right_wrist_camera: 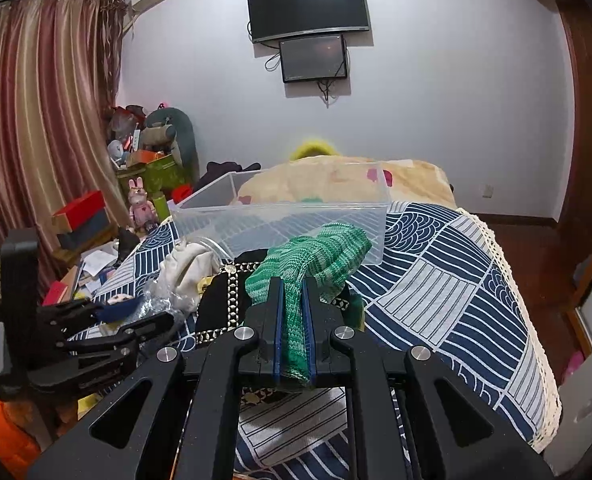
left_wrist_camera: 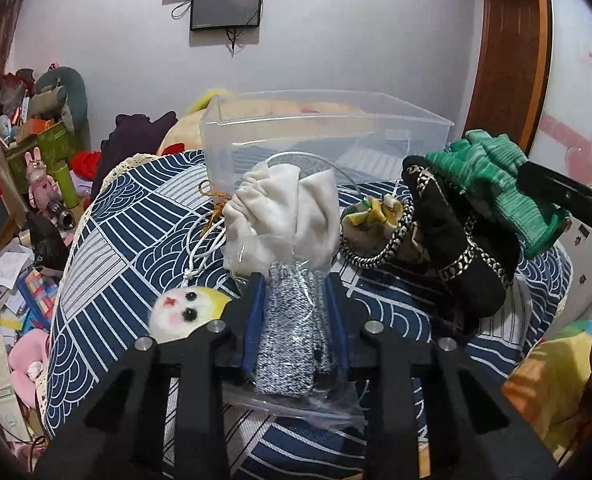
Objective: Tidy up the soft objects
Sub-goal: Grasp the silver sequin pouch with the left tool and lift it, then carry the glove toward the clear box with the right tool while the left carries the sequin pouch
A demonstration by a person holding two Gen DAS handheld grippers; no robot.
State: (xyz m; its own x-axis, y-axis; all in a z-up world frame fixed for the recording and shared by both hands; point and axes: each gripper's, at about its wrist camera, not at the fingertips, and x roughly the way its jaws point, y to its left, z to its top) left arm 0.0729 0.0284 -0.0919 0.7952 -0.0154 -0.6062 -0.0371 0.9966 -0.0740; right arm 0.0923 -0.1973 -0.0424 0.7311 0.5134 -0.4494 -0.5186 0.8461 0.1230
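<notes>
Colour rundown: the bedspread [right_wrist_camera: 436,280] is navy and white, patchwork blocks of stripes and wave curls. The knit glove [right_wrist_camera: 316,256] is mottled green, light and dark mixed. Bagged knit piece [left_wrist_camera: 286,340] is salt-and-pepper grey. Drawstring pouch [left_wrist_camera: 284,216] is cream, the bag [left_wrist_camera: 456,248] black with gold-and-black chain trim. Storage bin [left_wrist_camera: 324,140] is clear, both claws black with blue pads, and the curtain [right_wrist_camera: 40,120] is striped maroon and tan.

**Even indoor light, heavy fisheye bending**

Both views are evenly, moderately lit from overhead, with a cool cast on the white wall [right_wrist_camera: 456,100]. The wall-mounted TV [right_wrist_camera: 308,6] carries a small glare spot. Soft shadows fall beneath the screens. Black vignetting fills the corners; the door frame [left_wrist_camera: 532,52] bows. Focus is sharp centrally, softer at the edges.
</notes>
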